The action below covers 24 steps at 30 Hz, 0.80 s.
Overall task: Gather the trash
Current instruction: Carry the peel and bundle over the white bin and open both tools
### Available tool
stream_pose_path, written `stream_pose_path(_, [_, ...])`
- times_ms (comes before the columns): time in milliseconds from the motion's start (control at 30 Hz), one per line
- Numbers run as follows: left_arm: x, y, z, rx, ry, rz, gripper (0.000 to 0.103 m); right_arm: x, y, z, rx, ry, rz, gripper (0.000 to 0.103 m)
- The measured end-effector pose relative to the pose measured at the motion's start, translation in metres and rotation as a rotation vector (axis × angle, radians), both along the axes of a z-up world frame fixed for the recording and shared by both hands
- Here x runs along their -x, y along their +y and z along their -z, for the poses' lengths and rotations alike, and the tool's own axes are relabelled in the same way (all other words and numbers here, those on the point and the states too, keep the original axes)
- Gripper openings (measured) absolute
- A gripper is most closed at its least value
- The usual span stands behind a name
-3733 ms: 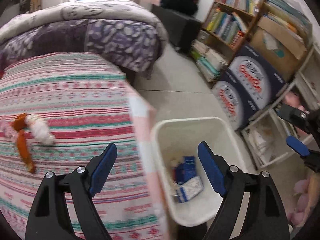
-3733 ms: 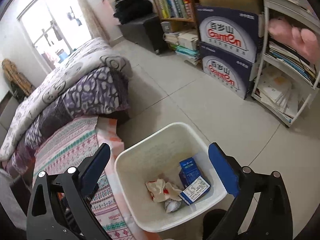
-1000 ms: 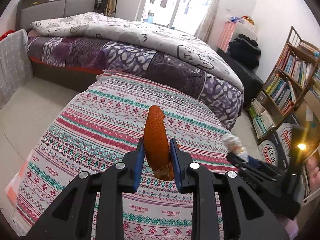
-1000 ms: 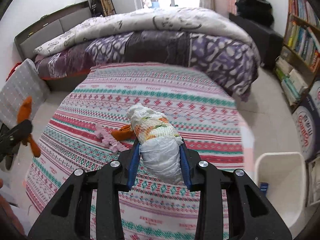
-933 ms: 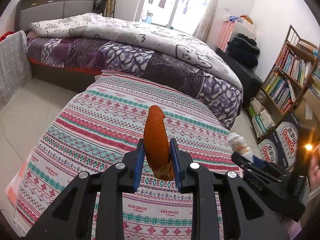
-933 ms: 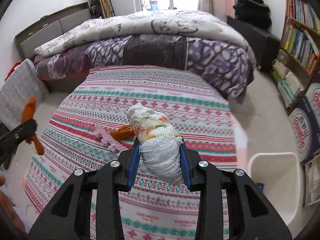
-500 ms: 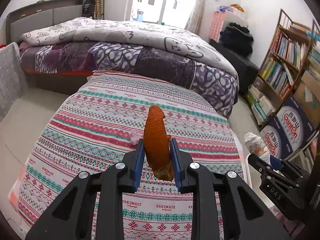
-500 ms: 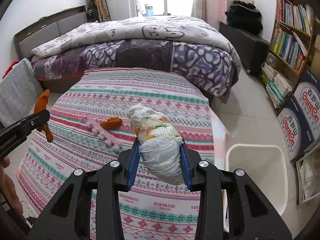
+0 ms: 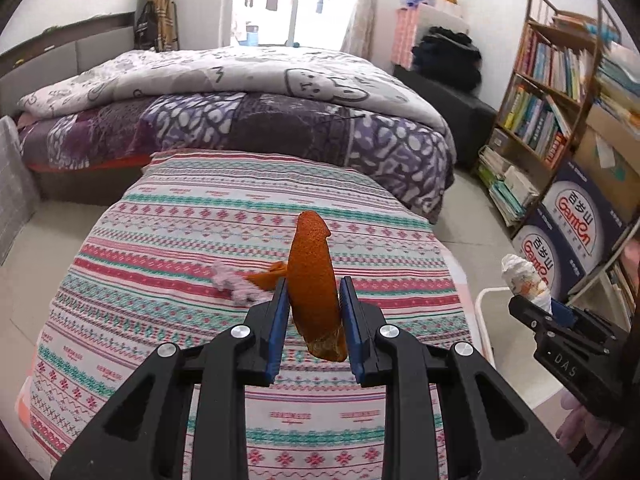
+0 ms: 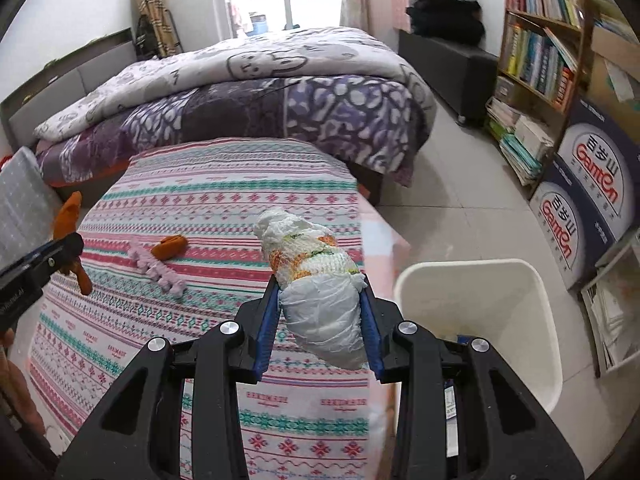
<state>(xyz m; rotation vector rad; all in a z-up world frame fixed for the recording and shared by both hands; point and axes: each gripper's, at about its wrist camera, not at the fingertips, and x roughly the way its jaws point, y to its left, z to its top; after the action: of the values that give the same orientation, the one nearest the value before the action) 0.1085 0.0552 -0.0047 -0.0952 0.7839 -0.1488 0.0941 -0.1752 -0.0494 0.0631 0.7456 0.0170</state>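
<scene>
Carried rightward across the striped cloth (image 10: 224, 184) toward the white bin (image 10: 536, 280), both grippers, since a second ago. Clamped upright in the left gripper (image 9: 314, 320): a curled orange peel (image 9: 312, 276); squeezed in the right gripper (image 10: 320, 320): a crumpled white wad (image 10: 316, 280) with orange and yellow marks. Just right of the cloth's edge, the bin, open-topped; beyond it, bare floor (image 10: 460, 184).

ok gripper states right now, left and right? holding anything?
Left gripper: closed on an orange peel, lifted above the striped cloth.
Right gripper: closed on a crumpled white wad, next to the white bin.
</scene>
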Motion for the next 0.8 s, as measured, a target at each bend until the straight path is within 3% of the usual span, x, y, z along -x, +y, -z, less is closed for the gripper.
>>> stream_pose_path(800, [0.009,-0.162,0.019,-0.045,-0.014,0.297,0.026,0.033,-0.152,-0.012,-0.152,-0.019,0.349,0.038])
